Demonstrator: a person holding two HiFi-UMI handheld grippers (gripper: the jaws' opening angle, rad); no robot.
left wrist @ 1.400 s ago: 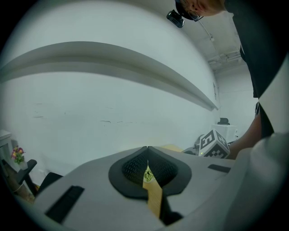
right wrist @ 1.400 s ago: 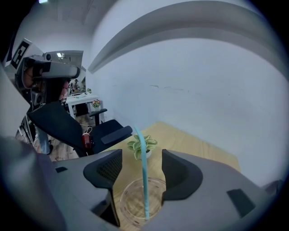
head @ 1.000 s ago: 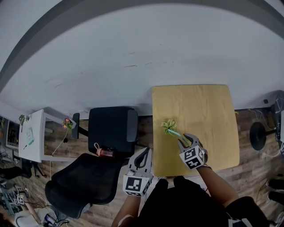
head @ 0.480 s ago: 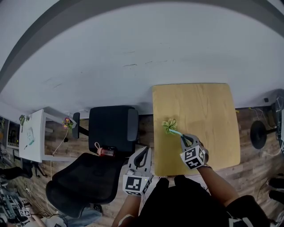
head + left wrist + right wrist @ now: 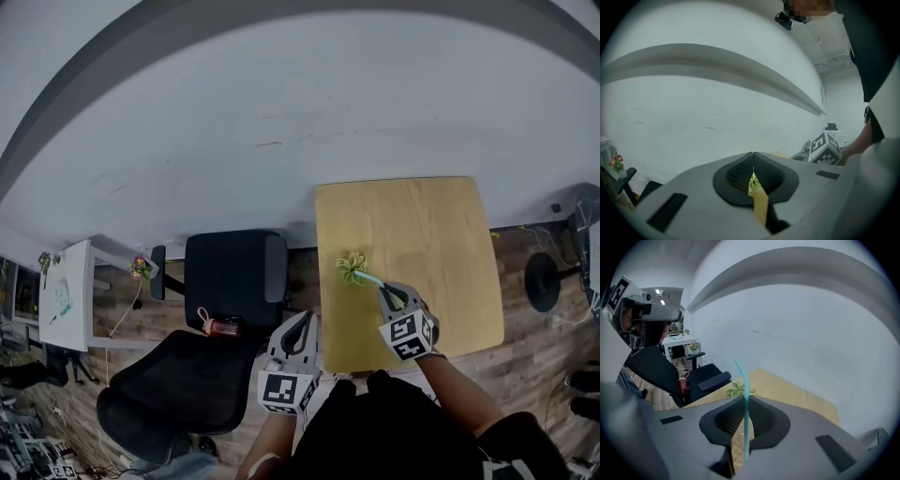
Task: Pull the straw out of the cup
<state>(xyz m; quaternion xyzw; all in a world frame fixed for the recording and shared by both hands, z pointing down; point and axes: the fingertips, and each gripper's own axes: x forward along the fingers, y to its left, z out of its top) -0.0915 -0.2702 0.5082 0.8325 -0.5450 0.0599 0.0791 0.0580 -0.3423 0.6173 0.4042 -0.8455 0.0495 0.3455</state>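
Note:
A green flower-shaped cup (image 5: 352, 269) stands on the wooden table (image 5: 422, 225), near its left side. A thin teal straw (image 5: 371, 279) runs from the cup's edge back to my right gripper (image 5: 388, 294). Its jaws have just been closing and are now shut on the straw. In the right gripper view the straw (image 5: 746, 404) rises between the pads, its bent tip above the cup (image 5: 739, 390). Whether its end is still inside the cup I cannot tell. My left gripper (image 5: 304, 321) hangs shut and empty off the table's left edge, and its tips (image 5: 753, 153) meet.
A black office chair (image 5: 234, 272) stands left of the table, a second black chair (image 5: 173, 384) nearer me. A red bottle (image 5: 222, 324) lies between them. A white desk (image 5: 66, 292) is far left. A white wall backs the table.
The right gripper's jaws have narrowed onto the straw, and the gripper has risen slightly with it. The left gripper has not moved.

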